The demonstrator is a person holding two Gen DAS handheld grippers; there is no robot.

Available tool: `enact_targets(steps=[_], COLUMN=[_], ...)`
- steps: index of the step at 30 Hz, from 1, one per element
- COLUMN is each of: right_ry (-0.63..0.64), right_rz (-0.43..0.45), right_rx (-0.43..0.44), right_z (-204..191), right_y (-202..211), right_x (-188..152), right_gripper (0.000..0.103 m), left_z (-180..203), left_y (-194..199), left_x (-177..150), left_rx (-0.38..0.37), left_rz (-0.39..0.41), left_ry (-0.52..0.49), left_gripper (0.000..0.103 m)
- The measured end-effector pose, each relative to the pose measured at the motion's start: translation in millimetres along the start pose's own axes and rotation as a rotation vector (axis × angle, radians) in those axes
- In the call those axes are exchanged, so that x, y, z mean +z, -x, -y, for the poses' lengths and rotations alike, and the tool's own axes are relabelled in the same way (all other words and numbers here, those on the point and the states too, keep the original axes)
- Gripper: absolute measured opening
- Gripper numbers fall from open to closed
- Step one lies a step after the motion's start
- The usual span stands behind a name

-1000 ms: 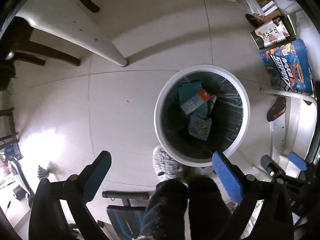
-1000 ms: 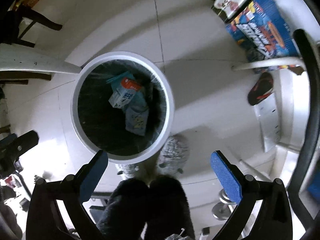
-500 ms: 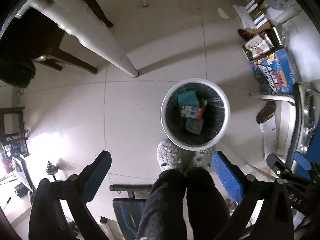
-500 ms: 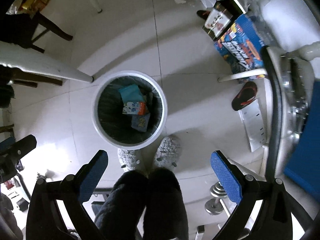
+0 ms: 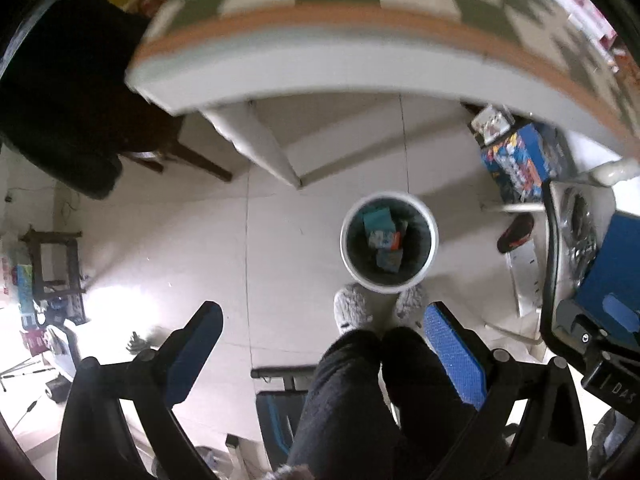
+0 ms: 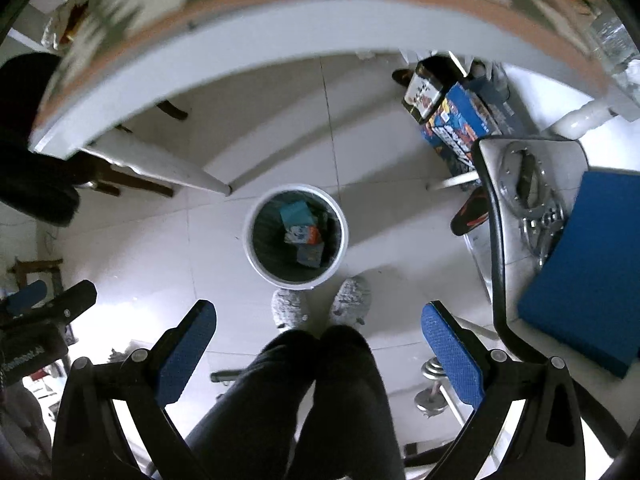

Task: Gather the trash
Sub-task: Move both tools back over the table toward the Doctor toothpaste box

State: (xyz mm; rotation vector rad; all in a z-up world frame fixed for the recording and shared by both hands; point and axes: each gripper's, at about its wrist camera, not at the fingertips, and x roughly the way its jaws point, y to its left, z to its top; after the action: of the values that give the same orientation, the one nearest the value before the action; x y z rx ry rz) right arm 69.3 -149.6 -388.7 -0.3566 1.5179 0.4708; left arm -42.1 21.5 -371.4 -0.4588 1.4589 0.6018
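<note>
A round white trash bin (image 5: 430, 258) with a black liner stands on the tiled floor far below, also in the right wrist view (image 6: 342, 248). Inside lie a teal box (image 5: 376, 218), a small carton with an orange end (image 5: 384, 239) and a blue packet (image 5: 389, 259). My left gripper (image 5: 322, 320) is open and empty, high above the floor. My right gripper (image 6: 318, 318) is open and empty at a similar height. Both have blue pads.
A table edge with a green-and-white checked cloth (image 5: 360, 20) fills the top of both views. The person's dark trousers and grey slippers (image 5: 352, 312) are below. A blue printed box (image 5: 520, 160), a chair with a blue cushion (image 6: 588, 260) and a dumbbell (image 6: 434, 396) stand to the right.
Both grippers have risen far above the bin, which now looks much smaller. The table edge and checked cloth have come into view at the top. Both stay open and empty.
</note>
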Motion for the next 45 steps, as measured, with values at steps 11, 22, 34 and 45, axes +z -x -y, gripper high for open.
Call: enact_targets(steps=[11,22,34,45], right_ry=[-0.099,-0.028,0.415,-0.049], right_rz=[0.17,0.135,-0.038,-0.118], right_rx=[0.051,-0.088,-0.148,0.339], right_z=[26.4,176.2,225.5,234.3], right_y=[121.2,109.2,-5.7,13.5], right_x=[108.2,319.7,459.5,457.1], right_gripper=[0.103,0.103,0.103,0.072], left_z=[36.9,173.8,253.2,257.5], left_y=[94.5,68.9,16.8,19.3], left_x=[108.2,261.8,352.6,372.6], left_rx=[0.091,0.132,0.184,0.143], left_rz=[0.262,0.186,0.042,0.004], left_ry=[-0.011,-0.018,-0.031,0.002], left_gripper=[0.103,0.103,0.103,0.103])
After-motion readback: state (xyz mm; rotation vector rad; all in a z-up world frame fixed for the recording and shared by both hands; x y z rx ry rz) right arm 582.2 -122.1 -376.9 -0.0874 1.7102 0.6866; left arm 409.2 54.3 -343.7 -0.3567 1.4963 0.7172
